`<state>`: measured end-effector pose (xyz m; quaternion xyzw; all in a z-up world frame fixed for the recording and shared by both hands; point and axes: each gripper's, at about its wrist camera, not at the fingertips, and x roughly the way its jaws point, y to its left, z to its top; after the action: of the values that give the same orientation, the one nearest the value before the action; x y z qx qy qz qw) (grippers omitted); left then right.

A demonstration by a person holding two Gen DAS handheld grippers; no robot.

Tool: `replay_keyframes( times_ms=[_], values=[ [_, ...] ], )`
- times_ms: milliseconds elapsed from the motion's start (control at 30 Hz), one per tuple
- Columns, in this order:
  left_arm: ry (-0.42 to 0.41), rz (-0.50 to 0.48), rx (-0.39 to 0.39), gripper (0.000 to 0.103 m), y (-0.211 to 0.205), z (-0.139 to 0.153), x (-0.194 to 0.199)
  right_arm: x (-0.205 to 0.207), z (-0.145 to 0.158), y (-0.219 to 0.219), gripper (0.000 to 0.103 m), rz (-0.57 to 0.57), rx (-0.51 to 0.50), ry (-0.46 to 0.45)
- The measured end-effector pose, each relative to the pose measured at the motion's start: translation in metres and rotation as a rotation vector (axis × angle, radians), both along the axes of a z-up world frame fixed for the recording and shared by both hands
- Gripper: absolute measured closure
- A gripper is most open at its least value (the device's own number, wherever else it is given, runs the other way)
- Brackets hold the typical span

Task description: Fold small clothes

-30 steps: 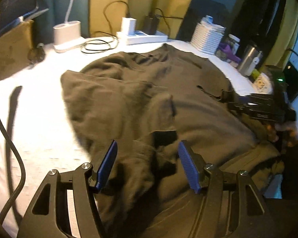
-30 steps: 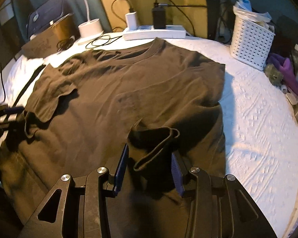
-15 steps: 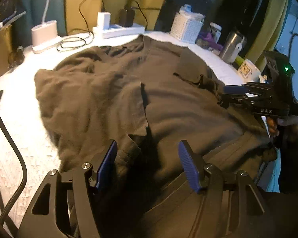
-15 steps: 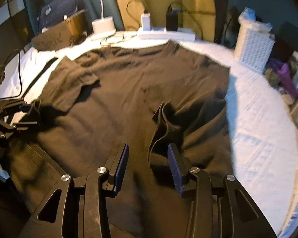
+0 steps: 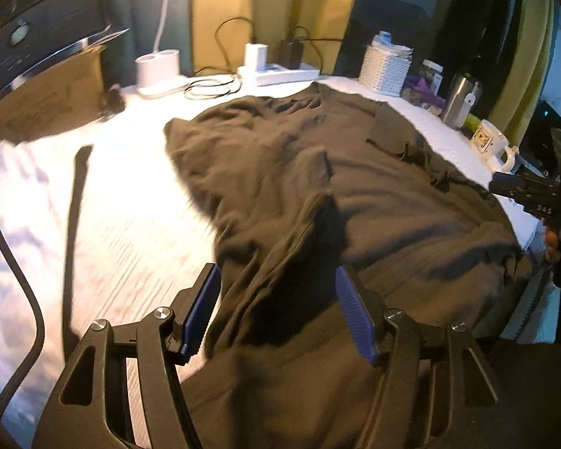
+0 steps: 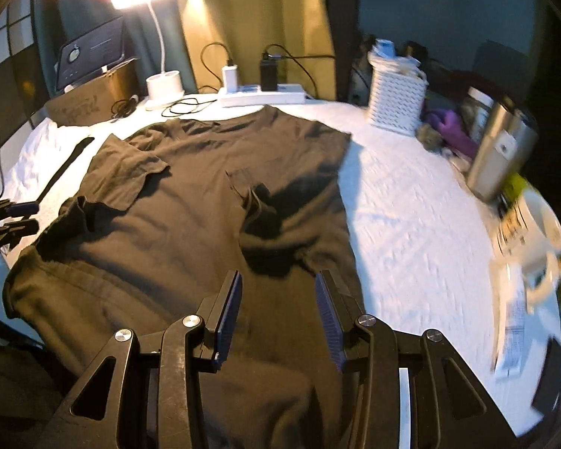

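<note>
One dark olive-brown T-shirt is lying spread across a round table under a white textured tablecloth, collar pointing toward the far edge and hem hanging over the near edge. Both short sleeves are sitting turned in onto the body: the left one as a flat flap, the right one bunched, with its cuff standing up a little and casting a dark shadow. The cloth is looking rumpled, with soft creases running along the chest and a thicker ridge near the hem.

The left gripper is hovering over the near left part of the shirt with its blue pads spread wide, nothing between them. The right gripper is hanging over the near right side, released as well, pads parted above the fabric.

Along the far edge I am counting one lit desk lamp on a white base, one white power strip carrying two plugged-in adapters, and one loose coil of black cable. On the right side are standing one white perforated basket, one steel tumbler and one white mug. A brown cardboard box is sitting at the far left.
</note>
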<state>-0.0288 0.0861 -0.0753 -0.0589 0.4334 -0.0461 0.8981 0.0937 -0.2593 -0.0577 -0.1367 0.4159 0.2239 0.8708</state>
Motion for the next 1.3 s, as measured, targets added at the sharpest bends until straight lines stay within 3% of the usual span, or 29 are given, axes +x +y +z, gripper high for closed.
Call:
replay_keyframes(
  times_ms=[267,467,767,933,1067,1167,1300],
  values=[
    [0.042,0.017,0.001,0.039,0.005,-0.015,-0.039,-0.030,-0.019,-0.021,0.060,-0.051,0.011,0.040],
    [0.063,0.083,0.035,0.039,0.017,-0.025,-0.061,-0.047,-0.032,-0.027,0.060,-0.064,0.028,0.072],
    [0.071,0.109,0.015,0.039,0.024,-0.036,-0.065,-0.059,-0.043,-0.034,0.060,-0.077,0.047,0.086],
    [0.036,0.105,0.051,0.040,0.016,-0.037,-0.068,-0.060,-0.049,-0.035,0.060,-0.092,0.061,0.084],
    [0.012,0.104,0.063,0.062,0.013,-0.033,-0.072,-0.056,-0.046,-0.042,0.060,-0.141,0.079,0.078],
    [-0.002,0.096,0.054,0.075,0.010,-0.032,-0.073,-0.056,-0.048,-0.043,0.032,-0.160,0.045,0.070],
    [-0.017,0.095,0.033,0.089,0.005,-0.032,-0.076,-0.056,-0.055,-0.040,0.029,-0.162,0.059,0.067]
  ],
)
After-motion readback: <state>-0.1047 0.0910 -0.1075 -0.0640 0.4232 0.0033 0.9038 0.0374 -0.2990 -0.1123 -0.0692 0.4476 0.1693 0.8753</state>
